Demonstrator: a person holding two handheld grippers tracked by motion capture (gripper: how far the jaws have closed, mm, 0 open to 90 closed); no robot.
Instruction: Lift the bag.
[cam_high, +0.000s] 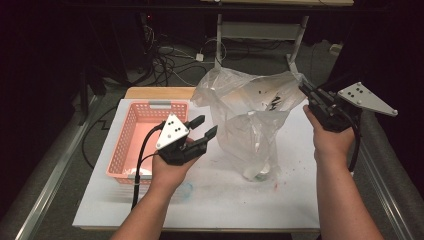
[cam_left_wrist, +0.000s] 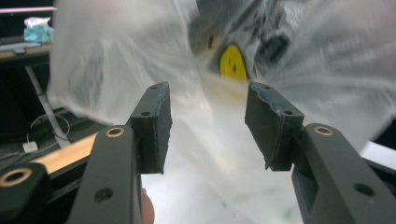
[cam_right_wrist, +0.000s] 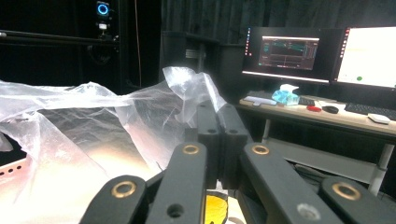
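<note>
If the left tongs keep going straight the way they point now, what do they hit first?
Most likely the clear plastic bag. The left tongs, jaws apart with nothing between them, aim at its side, which spans the left gripper view ahead of them. How much gap remains is hard to judge.

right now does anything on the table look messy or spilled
Yes: small reddish specks are scattered on the white table beside the clear plastic bag, plus a faint bluish smudge near the pink basket.

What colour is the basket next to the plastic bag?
The basket is pink, with a grid of small holes. It shows best in the high view.
</note>
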